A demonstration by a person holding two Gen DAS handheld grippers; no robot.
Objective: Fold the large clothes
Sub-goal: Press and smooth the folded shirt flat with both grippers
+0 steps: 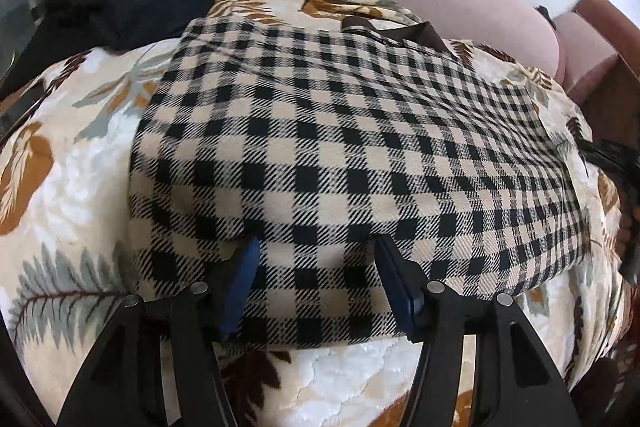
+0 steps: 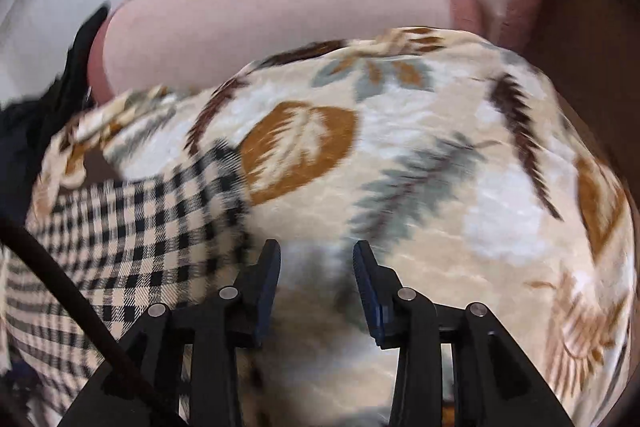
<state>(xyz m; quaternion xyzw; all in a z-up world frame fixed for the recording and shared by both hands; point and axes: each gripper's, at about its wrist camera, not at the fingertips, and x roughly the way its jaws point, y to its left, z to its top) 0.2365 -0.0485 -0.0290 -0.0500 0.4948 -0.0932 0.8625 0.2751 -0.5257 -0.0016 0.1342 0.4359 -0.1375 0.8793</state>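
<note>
We see soft, bright daylight and only faint shadows. The left wrist view looks sharp, but the right wrist view is smeared with blur. Both views bend round at their dark edges.

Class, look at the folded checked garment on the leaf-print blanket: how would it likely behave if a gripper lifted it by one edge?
The checked garment is woven cloth lying flat in layers, so it would probably droop and unfold. It follows the leaf-print blanket beneath, suggesting floppiness. It looks fairly light, unlikely to slip on plush fabric.

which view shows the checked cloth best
The left wrist view: the checked cloth fills the middle, sharp, with its folded outline visible. The right wrist view shows only a blurred part at its left edge.
</note>
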